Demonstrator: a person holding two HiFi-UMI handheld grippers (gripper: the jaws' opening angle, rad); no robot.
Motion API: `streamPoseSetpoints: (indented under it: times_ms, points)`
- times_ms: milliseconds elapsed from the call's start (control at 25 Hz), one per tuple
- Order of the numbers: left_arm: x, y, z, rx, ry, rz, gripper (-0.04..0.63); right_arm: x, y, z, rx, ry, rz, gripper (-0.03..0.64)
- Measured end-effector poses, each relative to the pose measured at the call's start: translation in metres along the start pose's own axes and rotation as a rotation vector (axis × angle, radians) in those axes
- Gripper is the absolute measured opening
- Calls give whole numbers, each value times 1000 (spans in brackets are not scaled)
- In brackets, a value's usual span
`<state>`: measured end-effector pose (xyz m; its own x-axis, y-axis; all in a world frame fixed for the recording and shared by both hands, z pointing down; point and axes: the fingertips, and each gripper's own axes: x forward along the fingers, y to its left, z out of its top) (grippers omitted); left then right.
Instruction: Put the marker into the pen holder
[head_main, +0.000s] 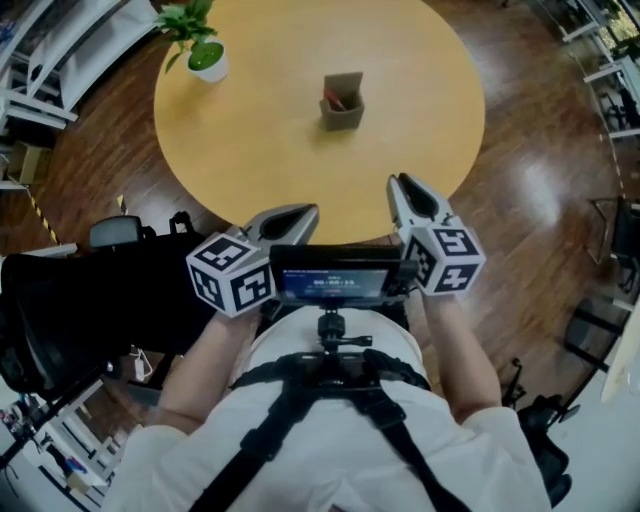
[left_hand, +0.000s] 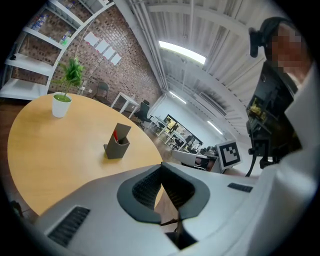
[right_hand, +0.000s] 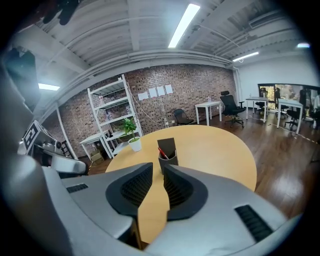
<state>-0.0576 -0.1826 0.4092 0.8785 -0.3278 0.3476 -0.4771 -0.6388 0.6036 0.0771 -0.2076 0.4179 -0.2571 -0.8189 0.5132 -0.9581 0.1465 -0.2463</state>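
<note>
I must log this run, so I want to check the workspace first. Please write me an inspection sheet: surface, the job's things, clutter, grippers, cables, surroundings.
Surface: round wooden table, bare except for two things.
Job's things: grey pen holder near the middle, with the red marker standing in it.
Clutter: potted plant at the far left rim.
Grippers: left gripper shut, empty; right gripper slightly open, empty; both at the near edge, apart from the pen holder.
Cables: nothing seen.
Surroundings: wooden floor; black chair on the person's left; white shelves by a brick wall.
</note>
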Motion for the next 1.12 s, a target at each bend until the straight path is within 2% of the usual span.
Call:
streamPoseSetpoints:
  times_ms: [160, 600, 760, 1120]
  points:
    - [4, -3, -10, 11, 17, -10, -5, -4, 1, -7, 12, -4, 6, 60]
    - [-10, -39, -34, -4, -63, 69, -6, -50, 3, -26, -31, -1, 84, 60]
    - [-2, -76, -56, 0, -77, 85, -6, -83, -11, -42, -30, -4, 109, 60]
    - [2, -162, -133, 13, -84, 115, -5, -167, -29, -99, -32, -16, 162, 60]
